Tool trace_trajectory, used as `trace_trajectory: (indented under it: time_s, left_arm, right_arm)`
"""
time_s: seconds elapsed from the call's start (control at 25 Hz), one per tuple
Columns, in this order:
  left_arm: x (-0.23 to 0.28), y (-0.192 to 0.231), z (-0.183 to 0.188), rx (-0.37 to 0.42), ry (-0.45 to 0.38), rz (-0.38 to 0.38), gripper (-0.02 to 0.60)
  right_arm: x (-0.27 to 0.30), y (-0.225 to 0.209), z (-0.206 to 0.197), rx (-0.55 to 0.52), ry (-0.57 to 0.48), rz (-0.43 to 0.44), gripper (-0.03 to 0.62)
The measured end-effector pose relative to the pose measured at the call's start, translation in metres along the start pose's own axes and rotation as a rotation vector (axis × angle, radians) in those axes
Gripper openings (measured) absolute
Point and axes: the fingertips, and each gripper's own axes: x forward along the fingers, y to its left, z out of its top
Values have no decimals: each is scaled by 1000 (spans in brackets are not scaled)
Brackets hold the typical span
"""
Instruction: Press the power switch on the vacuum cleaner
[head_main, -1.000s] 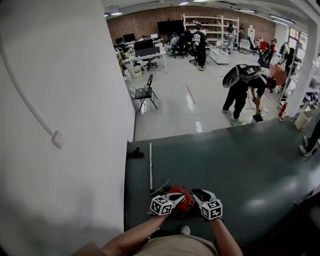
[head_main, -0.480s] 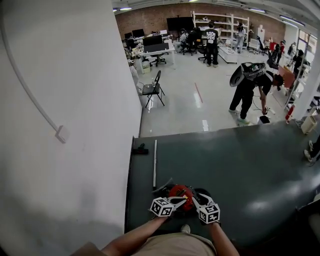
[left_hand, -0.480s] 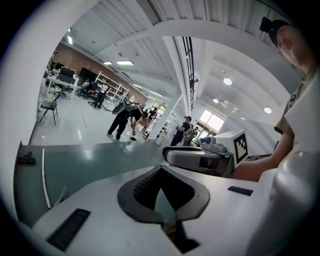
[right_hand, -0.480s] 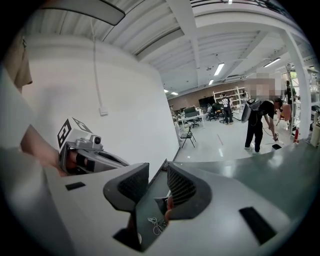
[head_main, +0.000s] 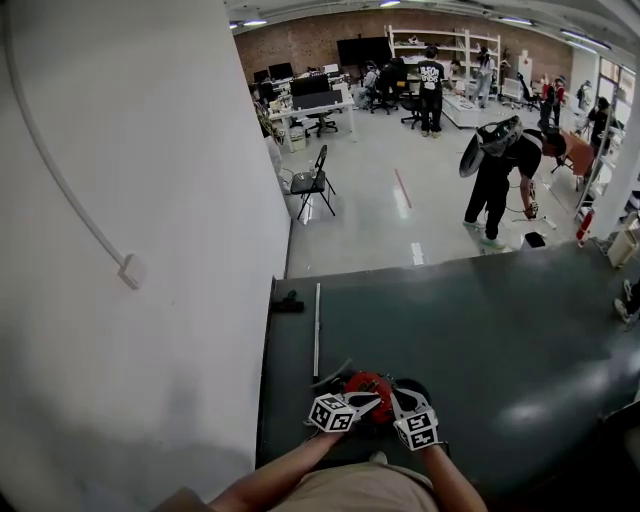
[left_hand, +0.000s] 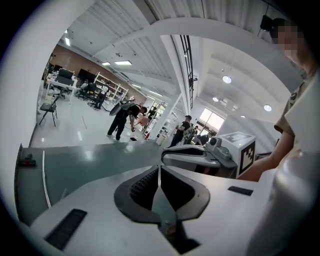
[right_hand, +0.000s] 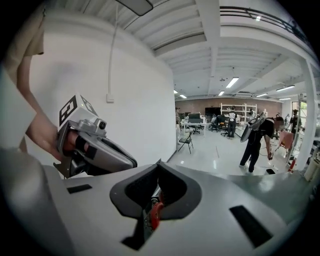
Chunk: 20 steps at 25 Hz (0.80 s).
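A small red and black vacuum cleaner (head_main: 366, 385) sits on the dark green mat (head_main: 500, 340), close to the near edge. Both grippers hover over it, side by side. My left gripper (head_main: 372, 401) reaches in from the left with its jaws shut and nothing between them; its own view shows the tips (left_hand: 160, 168) meeting. My right gripper (head_main: 400, 397) is over the cleaner's right side, jaws shut and empty (right_hand: 159, 163). A bit of the red body (right_hand: 154, 214) shows through the gap behind its jaws. The switch itself is hidden under the grippers.
A white wall (head_main: 120, 250) runs along the left of the mat. A metal tube (head_main: 316, 330) and a black nozzle (head_main: 288, 303) lie on the mat by the wall. Beyond stand a folding chair (head_main: 313, 183) and a bending person (head_main: 497, 180).
The right gripper's jaws have gone from wide apart to shut. Both hands have stayed over the vacuum cleaner; the head view has shifted a little.
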Motion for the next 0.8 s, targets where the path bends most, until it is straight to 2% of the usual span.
trace_trajectory:
  time_s: [0.32, 0.6, 0.8]
  left_arm:
    - [-1, 4, -6, -71, -30, 9, 5]
    - [7, 1, -9, -98, -38, 15, 5]
    - [11, 7, -6, -86, -37, 17, 5]
  right_arm:
    - [-9, -4, 5, -27, -25, -4, 11]
    - [-21, -8, 4, -61, -25, 1, 11]
    - [-14, -9, 5, -64, -37, 9, 11]
